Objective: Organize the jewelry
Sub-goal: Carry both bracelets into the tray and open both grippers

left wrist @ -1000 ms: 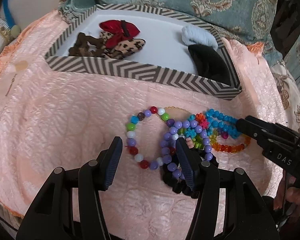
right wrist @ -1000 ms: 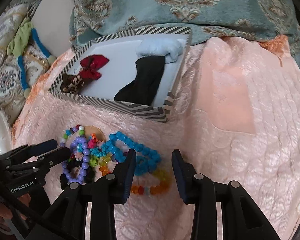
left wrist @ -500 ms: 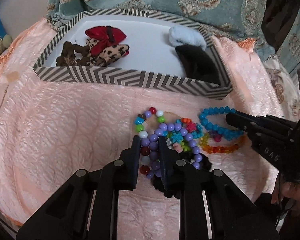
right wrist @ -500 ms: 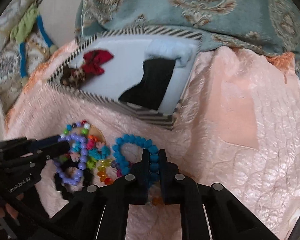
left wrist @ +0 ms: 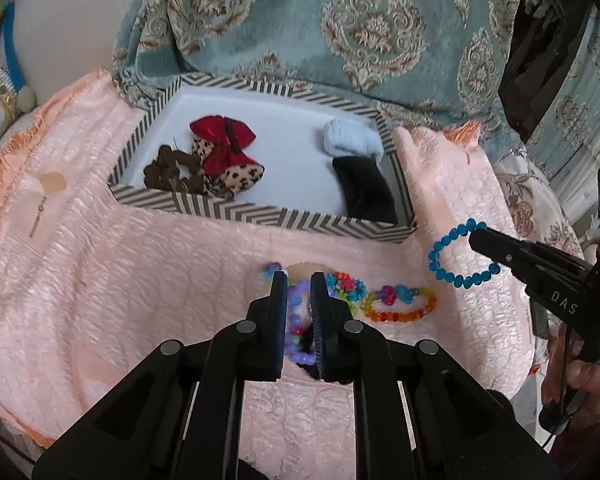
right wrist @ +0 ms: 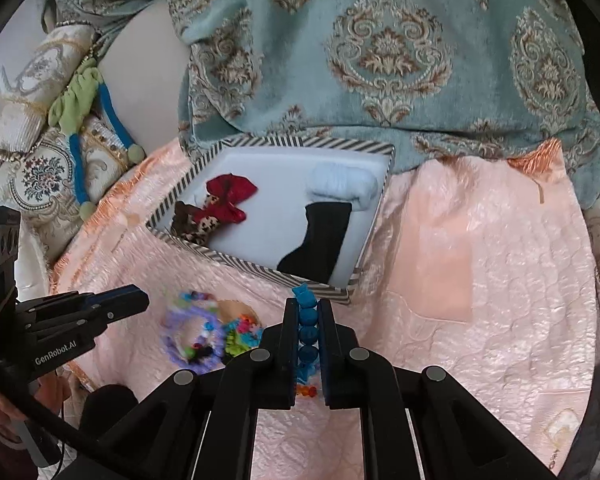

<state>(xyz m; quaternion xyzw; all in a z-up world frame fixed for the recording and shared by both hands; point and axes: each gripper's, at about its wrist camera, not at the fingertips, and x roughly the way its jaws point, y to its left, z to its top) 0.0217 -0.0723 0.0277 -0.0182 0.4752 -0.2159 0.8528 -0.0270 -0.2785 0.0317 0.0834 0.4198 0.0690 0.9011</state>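
My left gripper is shut on beaded bracelets, purple and multicoloured, lifted off the pink quilt; they look blurred in the right wrist view. My right gripper is shut on a blue bead bracelet, which hangs from it above the quilt in the left wrist view. A rainbow bracelet and a flower-bead bracelet lie on the quilt. The striped tray sits behind them.
The tray holds a red bow, leopard and brown hair pieces, a pale blue scrunchie and a black cloth piece. A teal patterned blanket lies behind the tray. A pink quilt covers the surface.
Both grippers closed on bracelets and lifted. The blue bracelet rose off the pile to the right; the purple and multicoloured bracelets rose with the left gripper.
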